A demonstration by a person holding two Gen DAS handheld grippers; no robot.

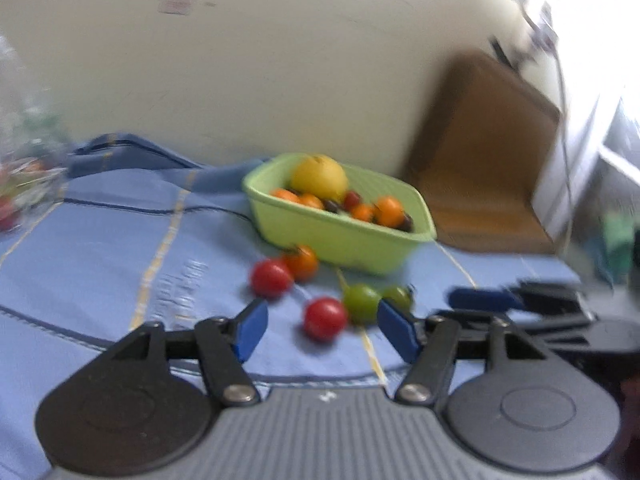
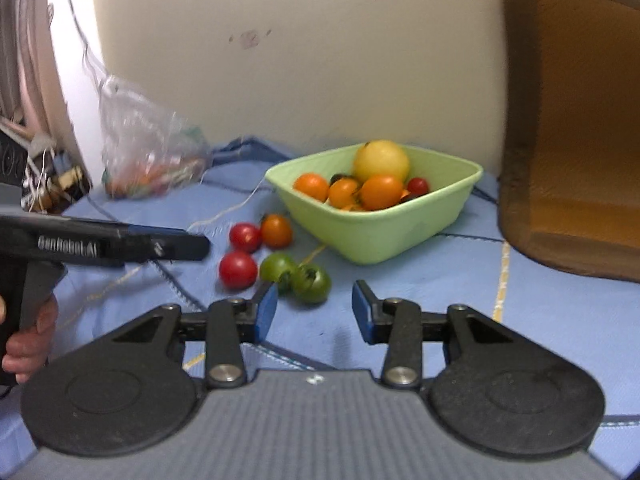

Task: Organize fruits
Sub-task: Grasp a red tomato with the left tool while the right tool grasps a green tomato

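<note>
Both of your grippers are empty; the left gripper (image 1: 322, 330) has its jaws spread wide, and the right gripper (image 2: 314, 306) has its jaws apart at a moderate width, holding nothing.

The bowl (image 2: 400, 236) sits right of centre in the right wrist view, against the wall; it already holds a yellow fruit (image 2: 382, 160) and several small orange and red ones. Five loose fruits lie on the blue cloth (image 2: 540, 320) just left of and below the bowl; these are your remaining work, judged from the layout.

Locate them in the right wrist view as follows: an orange fruit (image 2: 277, 231) and a red one (image 2: 245, 237) side by side nearest the bowl; a second red (image 2: 238, 269) below them; two green fruits (image 2: 278, 266) (image 2: 312, 278) touching each other at lower centre.

The governing relation: in the left wrist view the near red fruit (image 1: 325, 317) lies straight ahead between the open fingers, slightly beyond the tips; the left green fruit (image 1: 362, 300) sits just beside the right-hand pad (image 1: 398, 330). In the right wrist view the green pair lies ahead and left of the jaw centreline, close to the left pad (image 2: 266, 312). The left view is motion-blurred, so contact between pad and green fruit cannot be confirmed.

The fruits are round, with no useful long axis; approach heading is not critical. Expect rolling on closure.
</note>
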